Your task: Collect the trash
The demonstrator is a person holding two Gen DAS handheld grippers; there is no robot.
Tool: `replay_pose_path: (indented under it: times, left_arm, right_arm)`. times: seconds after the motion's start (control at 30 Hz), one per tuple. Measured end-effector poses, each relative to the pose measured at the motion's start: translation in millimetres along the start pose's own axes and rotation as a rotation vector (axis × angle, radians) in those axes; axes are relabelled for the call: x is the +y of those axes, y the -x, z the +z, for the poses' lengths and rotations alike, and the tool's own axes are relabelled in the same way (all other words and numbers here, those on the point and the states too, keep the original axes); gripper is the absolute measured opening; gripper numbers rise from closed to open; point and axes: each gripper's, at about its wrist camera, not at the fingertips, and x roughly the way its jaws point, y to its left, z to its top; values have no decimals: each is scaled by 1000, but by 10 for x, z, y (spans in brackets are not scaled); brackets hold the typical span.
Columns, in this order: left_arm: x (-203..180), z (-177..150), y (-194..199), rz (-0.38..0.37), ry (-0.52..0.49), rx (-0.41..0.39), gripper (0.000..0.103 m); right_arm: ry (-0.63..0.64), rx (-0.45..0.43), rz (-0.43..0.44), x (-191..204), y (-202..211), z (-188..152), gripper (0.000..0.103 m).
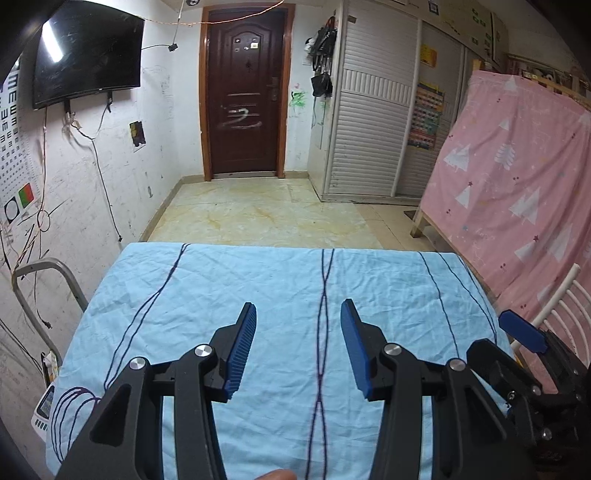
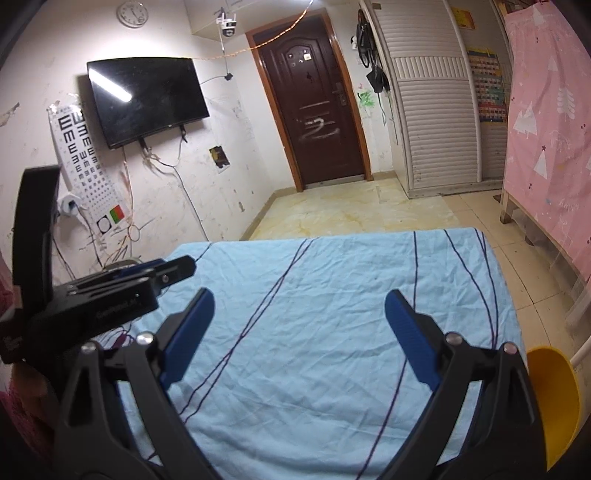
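Left wrist view first: the left gripper (image 1: pixel 298 325) hangs over a worktop (image 1: pixel 388 280) spread with a light blue cloth crossed by dark thread lines, its blue pads (image 1: pixel 242 350) apart with nothing but cloth between them, so it is released. No trash shows on the cloth ahead of either gripper, and I cannot tell where any lies. To the left of this gripper, off the worktop's edge, a grey metal frame (image 1: pixel 44 280) stands against the scribbled wall under a wall-mounted television (image 1: pixel 88 55). Straight ahead past the worktop is a dark brown door (image 1: pixel 243 99). To the right, just beside it, the right gripper (image 1: pixel 522 330) shows a blue pad and black body, with a pink sheet (image 1: pixel 517 177) behind.

Right wrist view: the left gripper (image 2: pixel 162 271) sits at the far left, seen side-on. The right gripper (image 2: pixel 300 308) is spread wider, empty, likewise released over bare cloth. Only this view shows a yellow bin (image 2: pixel 554 402) low to the right of the right gripper, beside the worktop's corner, plus a wall clock (image 2: pixel 132 13) and the whole eye chart (image 2: pixel 88 162).
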Motion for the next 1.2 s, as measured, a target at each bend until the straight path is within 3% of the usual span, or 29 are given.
replay_pose_path:
  times: [1.2]
  left_arm:
    - [273, -28, 54, 49, 22, -1, 39]
  right_arm:
    - [41, 22, 15, 307, -158, -6, 90]
